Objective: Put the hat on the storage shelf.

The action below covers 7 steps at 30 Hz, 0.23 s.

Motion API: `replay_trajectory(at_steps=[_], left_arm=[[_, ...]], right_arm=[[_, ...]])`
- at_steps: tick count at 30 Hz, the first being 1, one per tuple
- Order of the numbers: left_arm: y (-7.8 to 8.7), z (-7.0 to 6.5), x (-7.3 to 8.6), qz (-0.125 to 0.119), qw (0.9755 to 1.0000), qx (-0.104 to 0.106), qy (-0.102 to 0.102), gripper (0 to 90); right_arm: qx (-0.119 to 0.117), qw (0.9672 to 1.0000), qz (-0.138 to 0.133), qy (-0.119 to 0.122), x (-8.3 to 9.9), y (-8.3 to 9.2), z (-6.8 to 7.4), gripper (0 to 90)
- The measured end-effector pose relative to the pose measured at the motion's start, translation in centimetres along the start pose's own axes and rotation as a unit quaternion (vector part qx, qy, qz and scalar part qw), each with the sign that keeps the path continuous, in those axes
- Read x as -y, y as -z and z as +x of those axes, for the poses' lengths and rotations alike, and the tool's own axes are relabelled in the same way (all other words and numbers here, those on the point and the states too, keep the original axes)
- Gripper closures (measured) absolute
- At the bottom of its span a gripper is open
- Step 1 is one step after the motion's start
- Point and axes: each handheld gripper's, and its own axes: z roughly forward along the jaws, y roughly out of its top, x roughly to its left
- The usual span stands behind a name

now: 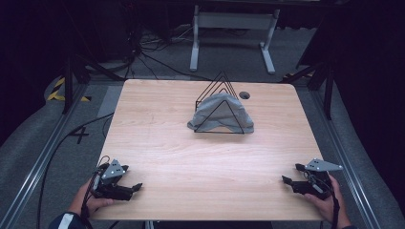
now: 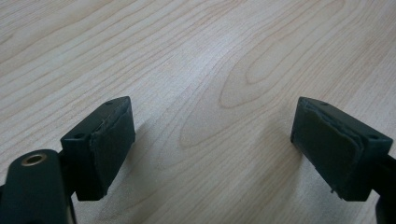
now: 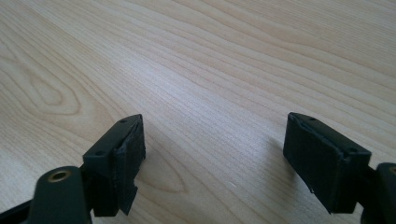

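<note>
A crumpled grey cloth [image 1: 220,112] is seen draped within a black wire triangular rack [image 1: 220,102] at the far centre of the light wooden table [image 1: 191,157]. The left gripper [image 1: 125,179] is held at the near left corner, the right gripper [image 1: 292,173] at the near right; both are spread wide over bare wood, with nothing between the jaws.

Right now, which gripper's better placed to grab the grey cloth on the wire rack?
Marginal: the right gripper looks slightly nearer, since the grey cloth sits right of centre. The left gripper is equally open, empty and low.
</note>
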Motion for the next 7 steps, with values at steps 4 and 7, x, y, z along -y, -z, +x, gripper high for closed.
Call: replay_trajectory(at_steps=[4,7], left_arm=[[0.0,0.0,0.0,0.0,1.0,0.0,0.0,13.9],[0.0,0.0,0.0,0.0,1.0,0.0,0.0,13.9]], right_arm=[[0.0,1.0,0.0,0.0,-0.01,-0.01,-0.01,21.1],[0.0,1.0,0.0,0.0,-0.01,-0.01,-0.01,21.1]])
